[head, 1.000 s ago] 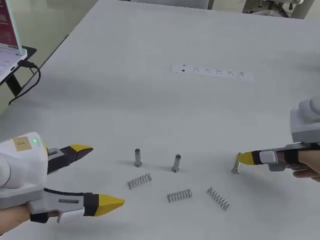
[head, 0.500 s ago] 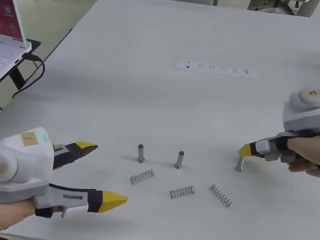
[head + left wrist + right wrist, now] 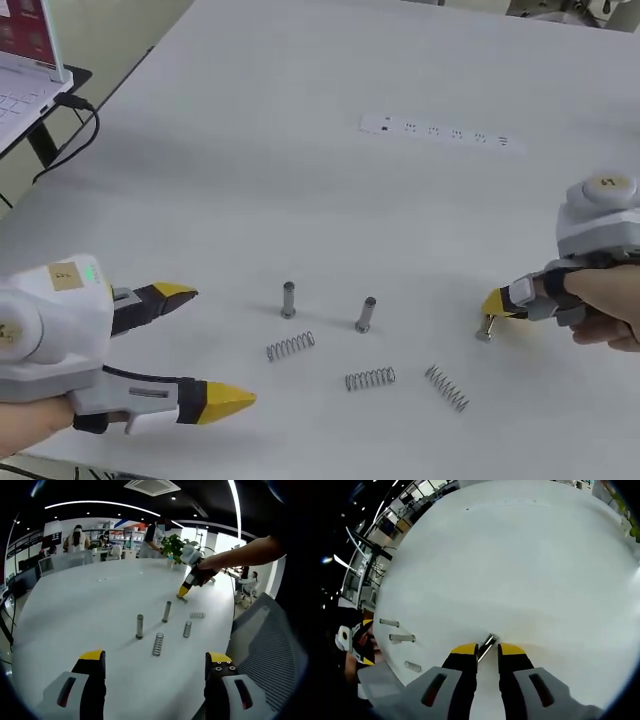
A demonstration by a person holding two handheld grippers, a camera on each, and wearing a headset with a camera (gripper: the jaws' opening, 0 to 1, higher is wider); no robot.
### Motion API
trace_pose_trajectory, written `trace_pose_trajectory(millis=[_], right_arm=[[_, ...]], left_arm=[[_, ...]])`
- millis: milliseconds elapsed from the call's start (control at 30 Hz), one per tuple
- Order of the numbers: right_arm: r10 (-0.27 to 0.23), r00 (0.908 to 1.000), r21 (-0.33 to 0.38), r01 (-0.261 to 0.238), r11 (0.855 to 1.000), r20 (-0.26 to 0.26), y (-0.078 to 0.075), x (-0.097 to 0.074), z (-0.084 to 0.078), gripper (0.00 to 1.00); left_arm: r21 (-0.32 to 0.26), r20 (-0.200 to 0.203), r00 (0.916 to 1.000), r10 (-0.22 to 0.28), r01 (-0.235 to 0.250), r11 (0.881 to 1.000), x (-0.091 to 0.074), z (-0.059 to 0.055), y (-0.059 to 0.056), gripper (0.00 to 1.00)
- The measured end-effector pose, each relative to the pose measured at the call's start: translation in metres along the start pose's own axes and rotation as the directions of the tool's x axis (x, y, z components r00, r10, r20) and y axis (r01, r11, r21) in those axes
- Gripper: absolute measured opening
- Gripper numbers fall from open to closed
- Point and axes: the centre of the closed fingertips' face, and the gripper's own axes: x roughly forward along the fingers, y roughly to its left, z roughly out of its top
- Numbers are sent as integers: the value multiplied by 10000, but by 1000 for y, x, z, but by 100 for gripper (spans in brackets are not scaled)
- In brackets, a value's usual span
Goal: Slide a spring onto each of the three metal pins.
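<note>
R gripper (image 3: 495, 304) jaws are narrowed around the tilted right pin (image 3: 485, 329), prob. to steady it; clamping can't be told. L gripper (image 3: 212, 346) is held wide open and empty, near left spring (image 3: 290, 346).

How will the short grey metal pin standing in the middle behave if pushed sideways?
The short grey metal pin stands upright on a narrow base, so it probably tips easily. Being round, it may then roll on the smooth white table.

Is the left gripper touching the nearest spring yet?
Apart. The head view shows bare table between the left gripper and the spring; the left gripper view shows the same gap.
</note>
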Motion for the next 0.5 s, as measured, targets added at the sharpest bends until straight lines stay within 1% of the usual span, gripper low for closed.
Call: trace_pose_trajectory(millis=[67,167,367,500], right_arm=[[-159,9998,-115,158,9998,-99,-1,1,0,12],[-274,9993,-97,271,9996,-238,1,1,-1,11],[-498,9980,-329,486,9983,-385,2,2,-2,10],[-625,9969,-235,614,9978,-485,1,1,-4,9]], left_arm=[[-16,1,10000,-24,24,10000,0,0,-1,78],[-6,-11,10000,-41,41,10000,1,-1,-1,78],[-5,-34,9999,-114,114,9999,2,-2,-3,78],[0,-30,9999,-142,142,9999,3,-1,-4,78]])
